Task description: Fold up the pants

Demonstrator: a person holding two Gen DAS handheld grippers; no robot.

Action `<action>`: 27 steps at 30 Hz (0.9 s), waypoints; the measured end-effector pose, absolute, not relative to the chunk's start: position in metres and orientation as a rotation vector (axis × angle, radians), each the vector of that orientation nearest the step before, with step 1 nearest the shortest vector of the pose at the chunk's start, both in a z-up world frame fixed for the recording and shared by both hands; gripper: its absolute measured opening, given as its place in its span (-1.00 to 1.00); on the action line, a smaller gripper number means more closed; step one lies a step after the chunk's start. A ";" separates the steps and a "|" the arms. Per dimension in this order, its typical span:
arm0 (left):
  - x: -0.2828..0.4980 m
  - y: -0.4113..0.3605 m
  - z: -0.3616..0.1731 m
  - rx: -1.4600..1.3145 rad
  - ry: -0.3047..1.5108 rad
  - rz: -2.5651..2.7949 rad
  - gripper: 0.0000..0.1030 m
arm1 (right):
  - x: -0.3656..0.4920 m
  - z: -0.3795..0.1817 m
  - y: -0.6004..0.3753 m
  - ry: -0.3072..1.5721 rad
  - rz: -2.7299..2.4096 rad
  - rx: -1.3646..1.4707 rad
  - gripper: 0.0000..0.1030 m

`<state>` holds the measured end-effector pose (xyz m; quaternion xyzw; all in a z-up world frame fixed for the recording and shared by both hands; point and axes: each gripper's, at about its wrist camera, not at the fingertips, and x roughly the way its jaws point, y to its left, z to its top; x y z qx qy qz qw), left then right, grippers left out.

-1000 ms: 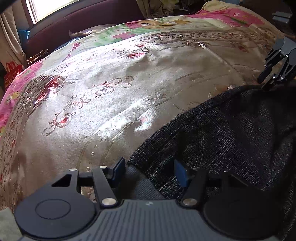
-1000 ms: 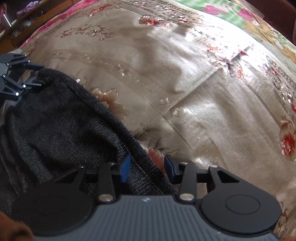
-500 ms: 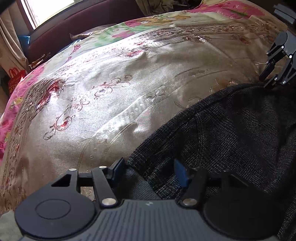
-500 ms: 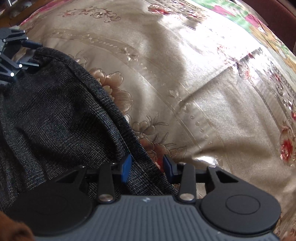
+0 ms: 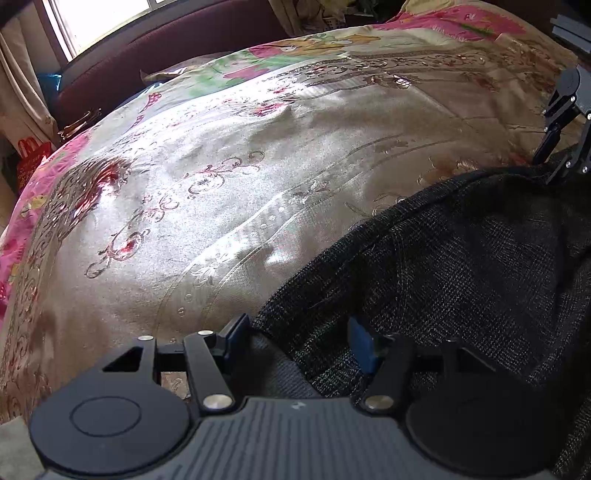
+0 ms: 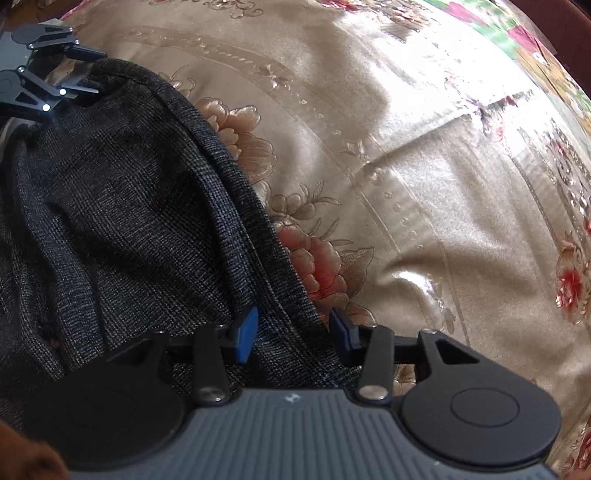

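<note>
The dark grey woven pants (image 5: 461,266) lie on the bed, filling the right of the left wrist view and the left of the right wrist view (image 6: 122,206). My left gripper (image 5: 299,341) has its blue pads apart with a corner of the pants edge between them. My right gripper (image 6: 293,334) also has its pads apart with the pants hem between them. Each gripper shows in the other's view: the right one (image 5: 561,147) at the far corner of the edge, the left one (image 6: 74,74) at the top left corner.
A shiny beige bedspread (image 5: 221,184) with floral embroidery covers the bed, with pink and green patterned borders (image 5: 332,55). A dark red headboard or sofa back (image 5: 147,48) and a bright window (image 5: 96,18) lie beyond. A red bag (image 5: 31,162) stands at the left.
Both grippers have carried the pants edge further across the bedspread, away from the cameras' starting position; the hem now lies straighter. The right pads have opened a little wider around the hem.
</note>
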<state>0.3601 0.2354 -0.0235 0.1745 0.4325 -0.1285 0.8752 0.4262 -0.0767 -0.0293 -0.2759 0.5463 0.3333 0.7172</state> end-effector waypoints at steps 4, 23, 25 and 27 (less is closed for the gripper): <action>0.366 0.229 -0.027 0.372 0.925 -0.239 0.46 | 0.427 -0.037 -0.071 1.209 0.692 -0.586 -0.25; 0.215 0.233 0.059 0.409 0.713 -0.187 -0.53 | 0.259 0.105 -0.095 0.829 0.605 -0.478 -0.86; 0.182 0.234 0.062 0.392 0.709 -0.183 -0.53 | 0.222 0.111 -0.102 0.830 0.628 -0.481 -0.86; 0.146 0.236 0.057 0.372 0.722 -0.179 -0.53 | 0.188 0.106 -0.104 0.857 0.649 -0.477 -0.86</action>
